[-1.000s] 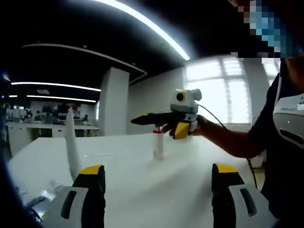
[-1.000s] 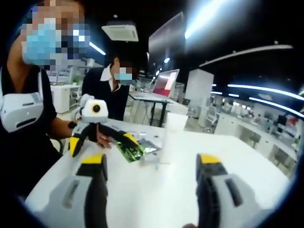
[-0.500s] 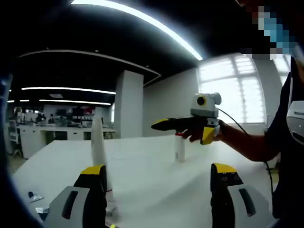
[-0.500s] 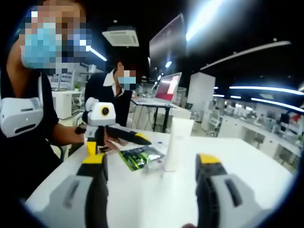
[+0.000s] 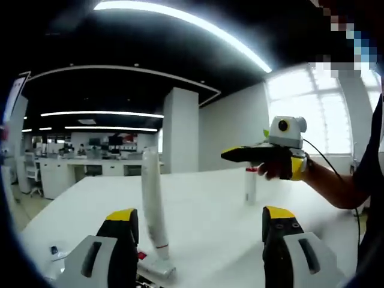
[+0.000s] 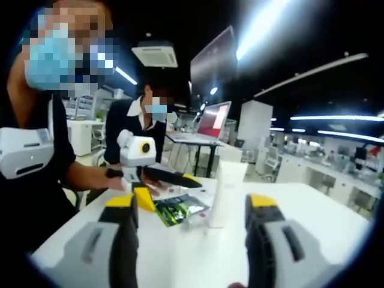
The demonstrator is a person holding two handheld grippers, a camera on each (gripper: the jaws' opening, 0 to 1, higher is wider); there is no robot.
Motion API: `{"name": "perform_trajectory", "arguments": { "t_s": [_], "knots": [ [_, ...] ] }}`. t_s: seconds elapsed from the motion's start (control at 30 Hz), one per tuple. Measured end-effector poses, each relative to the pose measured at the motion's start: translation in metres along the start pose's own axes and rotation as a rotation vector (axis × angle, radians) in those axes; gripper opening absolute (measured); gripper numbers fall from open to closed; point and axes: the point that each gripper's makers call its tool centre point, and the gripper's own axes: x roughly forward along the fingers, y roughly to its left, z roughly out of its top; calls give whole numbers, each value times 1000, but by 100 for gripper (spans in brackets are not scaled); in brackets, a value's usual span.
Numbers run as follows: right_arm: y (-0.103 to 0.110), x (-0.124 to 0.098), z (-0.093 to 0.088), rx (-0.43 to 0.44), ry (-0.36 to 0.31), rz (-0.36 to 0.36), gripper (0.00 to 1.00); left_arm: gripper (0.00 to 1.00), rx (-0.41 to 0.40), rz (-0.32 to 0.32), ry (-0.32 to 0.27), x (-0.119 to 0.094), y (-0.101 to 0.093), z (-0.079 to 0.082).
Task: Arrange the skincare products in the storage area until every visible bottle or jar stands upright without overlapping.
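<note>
While both tools hang wide open and empty over the white bench point(image 5: 204, 216), the tall tube point(image 5: 153, 207) and small bottle point(image 5: 250, 186) stand apart mid-bench, so I judge tidying the green sachet point(image 6: 177, 210) beside the tube comes next.

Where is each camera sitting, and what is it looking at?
Left gripper view: rides on the left gripper, looking low across the white table at a standing white tube and a small bottle; the right gripper and the person's hand show at right.
Right gripper view: rides on the right gripper, looking across the table at an upright white tube and a green packet; the left gripper and the person's arm show at left.
Shared: the table, and each view sees the other gripper.
</note>
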Motion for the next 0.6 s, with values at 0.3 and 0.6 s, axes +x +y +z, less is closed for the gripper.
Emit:
{"name": "perform_trajectory", "arguments": {
  "t_s": [0.3, 0.6],
  "knots": [
    [-7, 0, 17, -50, -34, -28, 65, 81, 4, 54, 13, 8, 11, 5],
    [-10, -1, 35, -98, -79, -51, 58, 70, 12, 103, 22, 24, 24, 11]
  ]
}}
